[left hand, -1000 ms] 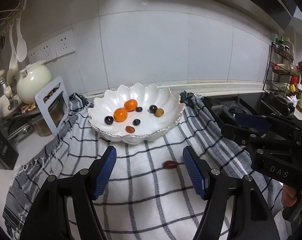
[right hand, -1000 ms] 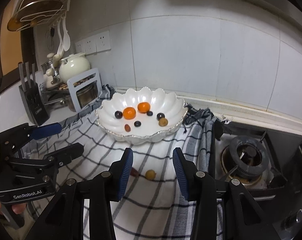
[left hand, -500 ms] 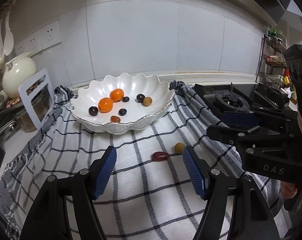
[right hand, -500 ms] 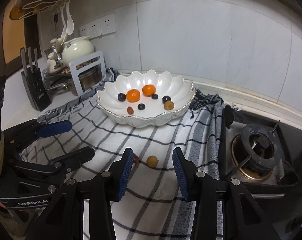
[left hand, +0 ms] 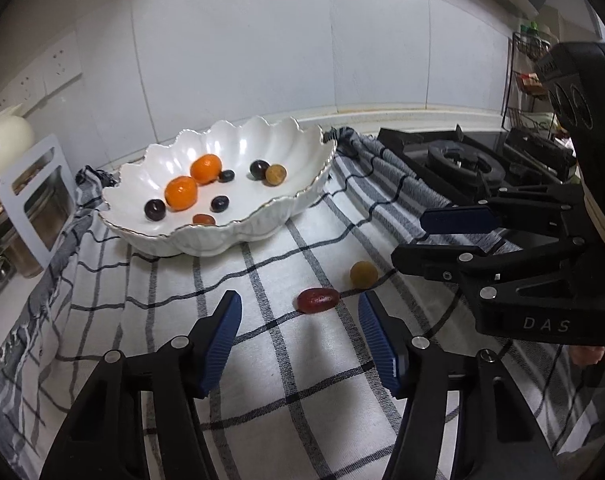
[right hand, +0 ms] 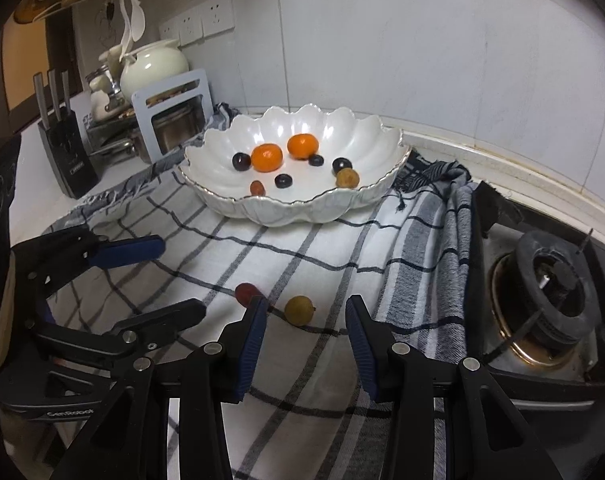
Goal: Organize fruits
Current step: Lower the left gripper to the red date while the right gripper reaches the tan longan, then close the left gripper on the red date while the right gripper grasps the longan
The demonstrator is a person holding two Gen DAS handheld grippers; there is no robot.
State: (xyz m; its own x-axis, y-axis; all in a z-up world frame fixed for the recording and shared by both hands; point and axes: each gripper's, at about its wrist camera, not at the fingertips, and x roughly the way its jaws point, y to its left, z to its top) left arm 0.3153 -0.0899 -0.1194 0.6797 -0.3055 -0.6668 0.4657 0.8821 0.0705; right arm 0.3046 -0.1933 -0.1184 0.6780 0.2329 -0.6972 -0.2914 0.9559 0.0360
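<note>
Jaws on my left gripper have just been closing, nothing between them; the right gripper gapes narrower, empty. Red grape and yellow fruit lie ahead on the cloth; I should straddle each squarely before squeezing, then carry to the bowl.

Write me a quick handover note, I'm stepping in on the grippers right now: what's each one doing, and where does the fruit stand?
Left gripper: empty, jaws just narrowed, open around the red grape on the cloth.
Right gripper: empty, open, lined up on the yellow fruit beside it.
Done: two oranges, dark grapes and a few small fruits sit in the white bowl.
Left: grip both loose fruits and put them in the bowl.
</note>
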